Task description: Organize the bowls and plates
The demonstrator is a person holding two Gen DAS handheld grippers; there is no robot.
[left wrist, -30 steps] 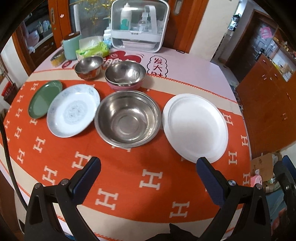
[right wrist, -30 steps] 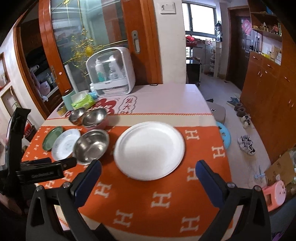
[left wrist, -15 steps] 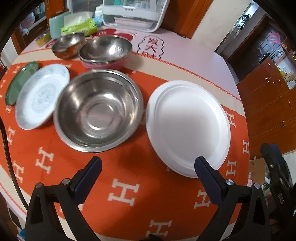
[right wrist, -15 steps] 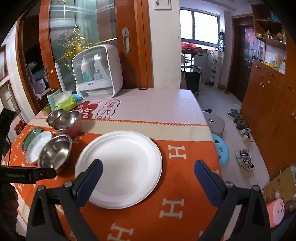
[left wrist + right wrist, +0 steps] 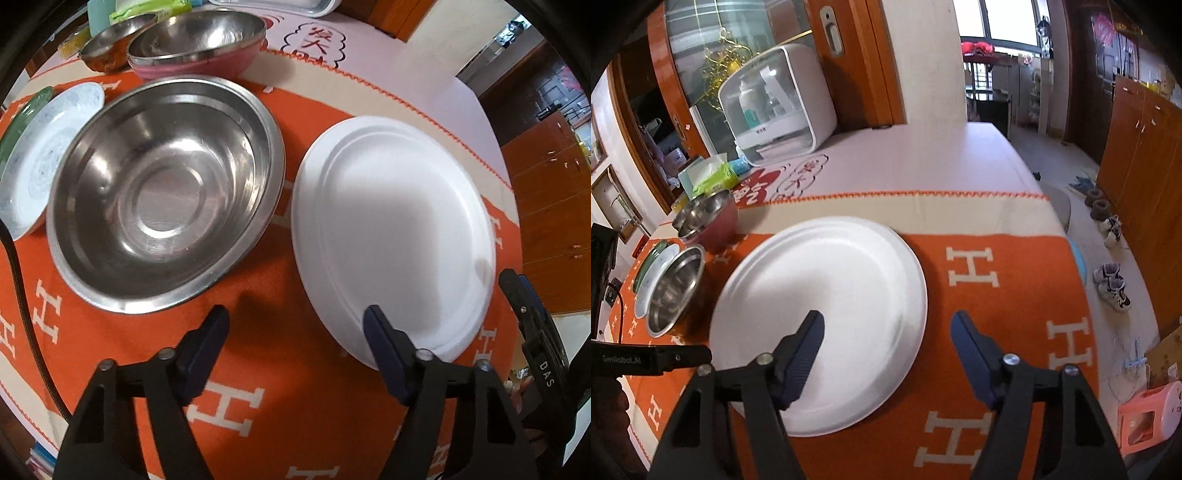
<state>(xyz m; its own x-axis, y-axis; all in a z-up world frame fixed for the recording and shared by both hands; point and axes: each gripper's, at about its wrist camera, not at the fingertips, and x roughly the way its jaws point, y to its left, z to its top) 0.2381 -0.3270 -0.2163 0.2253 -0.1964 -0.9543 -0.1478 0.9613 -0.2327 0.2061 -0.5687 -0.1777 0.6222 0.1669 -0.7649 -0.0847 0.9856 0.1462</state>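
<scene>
Right wrist view: both jaws are closing, nothing held; white plate (image 5: 827, 295) looks light and bendy, grab its rim.

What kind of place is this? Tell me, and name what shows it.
Most likely a home dining room: a table under an orange cloth set with a white plate and steel bowls, shoes on the floor, and wooden cabinets along the wall.

- A plain white plate (image 5: 391, 229) on an orange cloth (image 5: 258, 406) patterned with white H letters and a cream border.
- A silver steel bowl (image 5: 166, 192) at its nine o'clock.
- A pink bowl (image 5: 199, 66), steel inside.
- A white, blue-grey patterned plate (image 5: 40, 162).
- A green plate (image 5: 18, 122).
</scene>
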